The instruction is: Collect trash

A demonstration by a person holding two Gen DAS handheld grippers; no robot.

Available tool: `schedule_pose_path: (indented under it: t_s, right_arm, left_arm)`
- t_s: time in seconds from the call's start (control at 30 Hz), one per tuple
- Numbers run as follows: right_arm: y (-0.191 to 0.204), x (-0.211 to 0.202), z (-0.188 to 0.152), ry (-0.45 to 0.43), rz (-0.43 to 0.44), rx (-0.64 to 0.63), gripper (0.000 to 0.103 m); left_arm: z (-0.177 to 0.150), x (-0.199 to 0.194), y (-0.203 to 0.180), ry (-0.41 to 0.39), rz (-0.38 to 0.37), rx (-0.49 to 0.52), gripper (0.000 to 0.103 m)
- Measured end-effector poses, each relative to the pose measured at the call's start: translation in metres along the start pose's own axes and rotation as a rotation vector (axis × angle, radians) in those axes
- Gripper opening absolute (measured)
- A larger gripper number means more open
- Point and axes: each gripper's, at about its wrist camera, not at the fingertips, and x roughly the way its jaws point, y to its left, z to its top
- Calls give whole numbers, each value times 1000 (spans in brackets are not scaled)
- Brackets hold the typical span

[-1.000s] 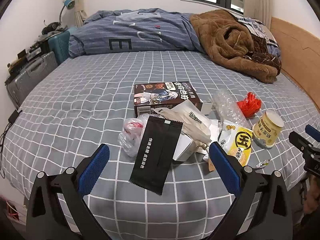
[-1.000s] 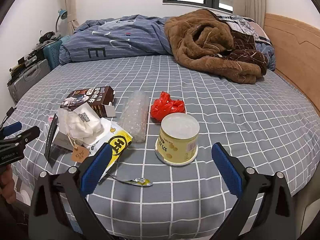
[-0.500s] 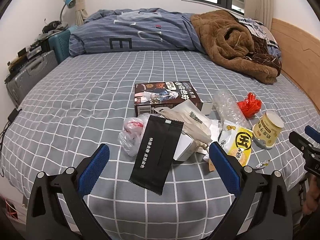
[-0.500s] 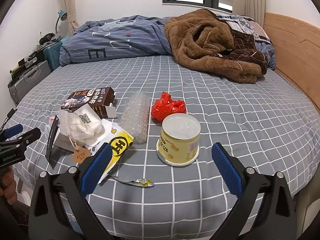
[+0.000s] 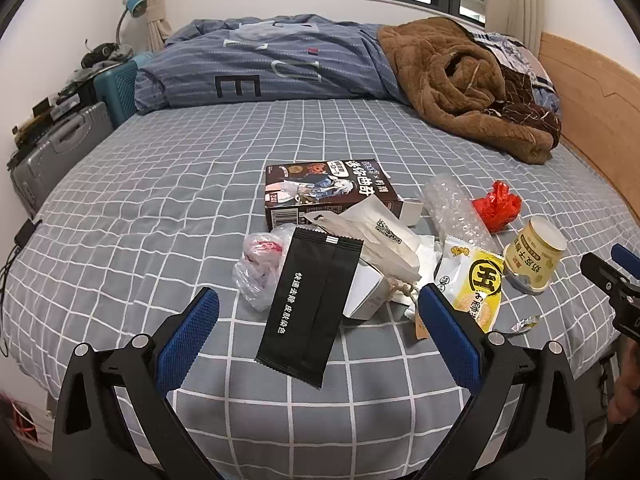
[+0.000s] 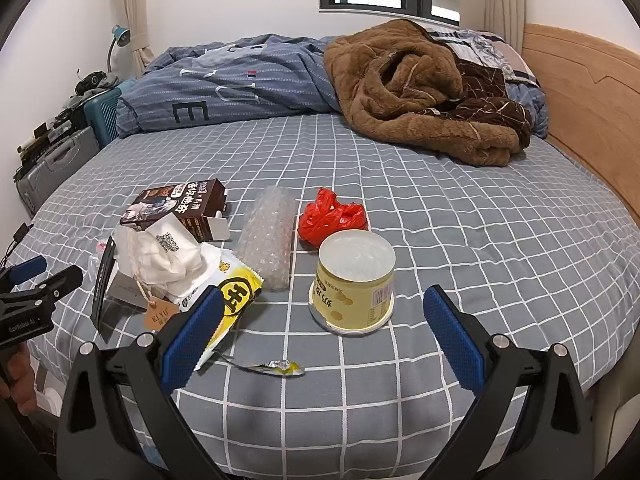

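The left tool [image 5: 318,314] is held with its blue-padded fingers [image 5: 188,340] spread wide apart, nothing being gripped between them. The right tool [image 6: 322,314] is likewise held wide open and empty, its blue pads [image 6: 454,340] angled outward. Both tools are held level, side by side and well apart. Part of a hand [image 6: 18,376] is seen below the left tool's black frame.
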Motion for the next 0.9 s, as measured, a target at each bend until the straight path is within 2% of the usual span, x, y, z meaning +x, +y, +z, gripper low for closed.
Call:
schedule_pose_path:
  t_s: [0.9]
  right_arm:
    - [-2,-2,2,-4,-4,6,96]
  left_arm:
    - [-1,-2,0,-6,-4,3,97]
